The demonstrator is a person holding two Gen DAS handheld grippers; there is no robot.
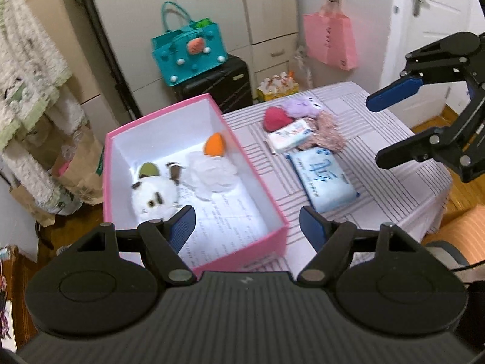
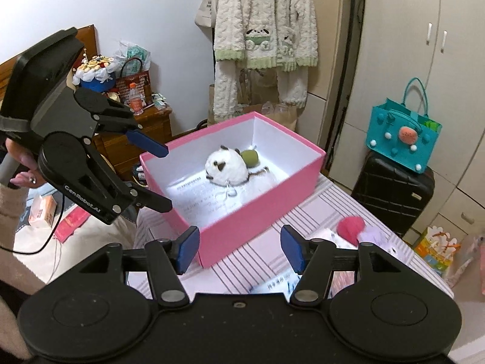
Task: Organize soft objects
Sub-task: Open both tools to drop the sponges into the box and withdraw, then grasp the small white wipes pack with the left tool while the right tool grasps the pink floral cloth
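On the striped table (image 1: 379, 188), we are holding both the left gripper (image 1: 247, 227) and right gripper (image 2: 239, 250) parted and empty; next, we are judging the 2 tissue packs (image 1: 321, 179) at centre-right best lifted flat into the pink box (image 1: 272, 209).

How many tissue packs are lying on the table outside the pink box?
2: a small white pack beside the red plush, and a larger blue pack nearer the camera. Others may hide under the plush pile.

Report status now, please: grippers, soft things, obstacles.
Left gripper open, empty. Right gripper open, empty. Plush toy in pink box; tissue pack outside. Nothing blocking.
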